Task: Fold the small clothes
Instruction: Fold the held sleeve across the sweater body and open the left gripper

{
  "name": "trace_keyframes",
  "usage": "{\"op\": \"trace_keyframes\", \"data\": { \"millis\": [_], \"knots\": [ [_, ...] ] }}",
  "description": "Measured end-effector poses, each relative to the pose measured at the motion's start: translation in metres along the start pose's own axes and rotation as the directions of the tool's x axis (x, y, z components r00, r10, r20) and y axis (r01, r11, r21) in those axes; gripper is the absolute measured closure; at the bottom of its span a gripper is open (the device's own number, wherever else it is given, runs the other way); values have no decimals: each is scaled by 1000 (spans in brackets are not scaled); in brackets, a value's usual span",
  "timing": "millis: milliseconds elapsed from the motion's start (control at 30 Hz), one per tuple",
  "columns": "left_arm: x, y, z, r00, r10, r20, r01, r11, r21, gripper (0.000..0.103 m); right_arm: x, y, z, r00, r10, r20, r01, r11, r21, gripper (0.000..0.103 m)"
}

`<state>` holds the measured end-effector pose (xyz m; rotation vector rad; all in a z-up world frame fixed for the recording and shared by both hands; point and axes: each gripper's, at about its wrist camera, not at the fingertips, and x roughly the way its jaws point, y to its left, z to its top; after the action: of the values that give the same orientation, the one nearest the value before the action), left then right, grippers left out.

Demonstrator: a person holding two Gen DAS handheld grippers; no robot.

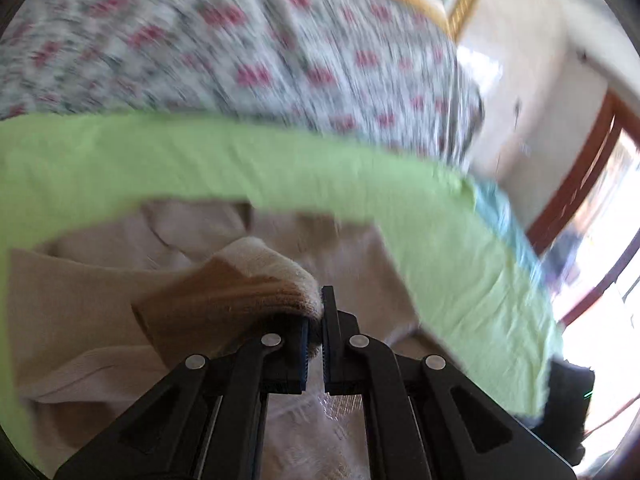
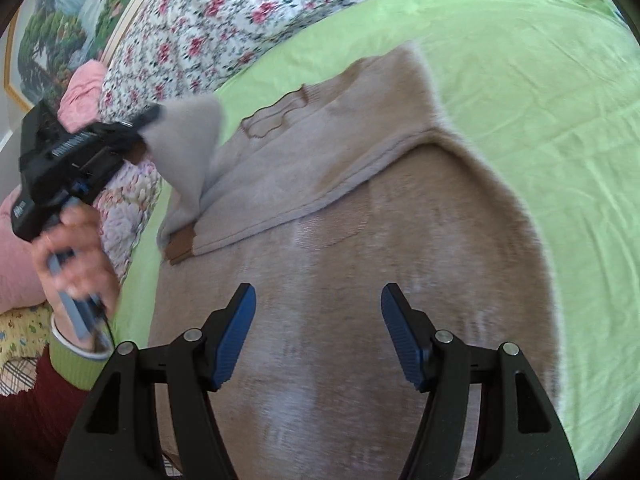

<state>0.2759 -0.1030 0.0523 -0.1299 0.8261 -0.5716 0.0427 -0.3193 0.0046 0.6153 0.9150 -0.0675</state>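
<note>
Left tongs (image 1: 315, 320) were clamped on the sweater's (image 1: 248, 280) cuff, lifting it above the body. Right tongs (image 2: 318, 320) hung wide open, empty, over the sweater (image 2: 360, 240) on the green sheet (image 2: 520, 80). It looked soft and light; hems seemed best to grip.

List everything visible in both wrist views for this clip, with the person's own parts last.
sweater: 1, beige, spread on the green sheet, one corner lifted
sheet: 1, light green, covers the bed
floral quilt: 1, white with pink flowers, behind the sheet
pink cushion: 1, pink, left of the quilt
framed picture: 1, landscape, gold frame, on the wall
door frame: 1, reddish brown, right in the left wrist view
left gripper: 1, black with blue pads, shut on the sweater's corner
right gripper: 1, black with blue pads, open above the sweater
left hand: 1, green cuff, bangle, holds the left gripper
</note>
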Motion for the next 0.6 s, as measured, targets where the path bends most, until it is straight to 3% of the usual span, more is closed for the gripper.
{"op": "trace_keyframes", "data": {
  "millis": [133,267,333,367,433,600],
  "knots": [
    [54,-11,-32,992,49,-115,-41,997,69,98,-6,-14,-1,1000,-21,20,20,999,36,37],
    [71,-7,-55,982,59,-180,-42,995,94,86,-10,-23,0,999,-33,36,30,997,69,37],
    [64,-4,-63,979,49,-198,-32,995,90,57,-10,-23,3,998,-35,44,32,997,75,37],
    [54,-2,-69,981,38,-191,-22,996,84,53,-10,-22,4,998,-32,46,29,997,75,37],
    [36,1,-77,985,30,-170,-15,996,91,51,-8,-19,8,998,-27,52,23,997,72,37],
    [-23,39,-100,987,100,-126,-95,994,43,50,8,5,25,998,-5,60,4,1000,17,37]
  ]
}}
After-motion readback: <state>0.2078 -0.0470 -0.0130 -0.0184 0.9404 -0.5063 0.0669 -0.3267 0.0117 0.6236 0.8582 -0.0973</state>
